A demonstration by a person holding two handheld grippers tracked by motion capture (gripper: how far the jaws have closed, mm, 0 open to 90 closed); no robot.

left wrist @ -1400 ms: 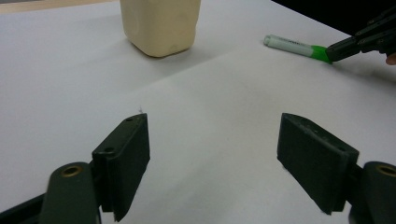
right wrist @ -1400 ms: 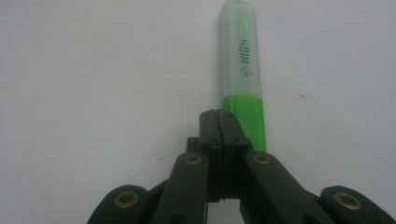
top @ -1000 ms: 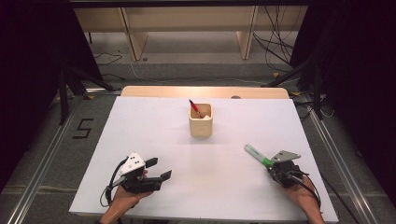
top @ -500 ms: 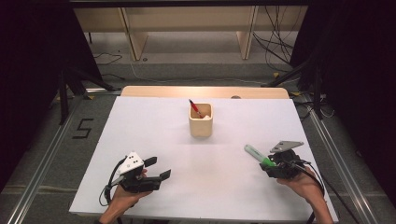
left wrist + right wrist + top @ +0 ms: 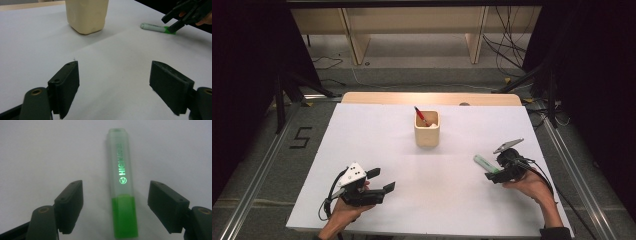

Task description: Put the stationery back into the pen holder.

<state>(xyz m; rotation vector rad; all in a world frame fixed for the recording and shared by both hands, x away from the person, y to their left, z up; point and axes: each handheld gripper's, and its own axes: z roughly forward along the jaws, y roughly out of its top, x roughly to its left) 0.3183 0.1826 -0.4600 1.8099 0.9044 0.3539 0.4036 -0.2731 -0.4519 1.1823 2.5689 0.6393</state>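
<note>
- On the white table [image 5: 377, 145], right side, the highlighter [image 5: 122, 185] lies flat between the right gripper [image 5: 115, 207]'s jaws, which have just been opening and aren't touching it.
- Looks light, stiff, smooth plastic, probably a bit slippery, so I'd pinch mid-barrel across the flat sides.
- Clear cap, green body, glowing lettering.
- Left gripper [image 5: 113, 87] sits wide and holds nothing.

The left tongs [image 5: 379, 180] have a black body with a white cap and a black cable. The right tongs [image 5: 490, 171] are black and carry a grey three-cornered plate; a dark sleeve [image 5: 557, 233] covers that wrist.
</note>
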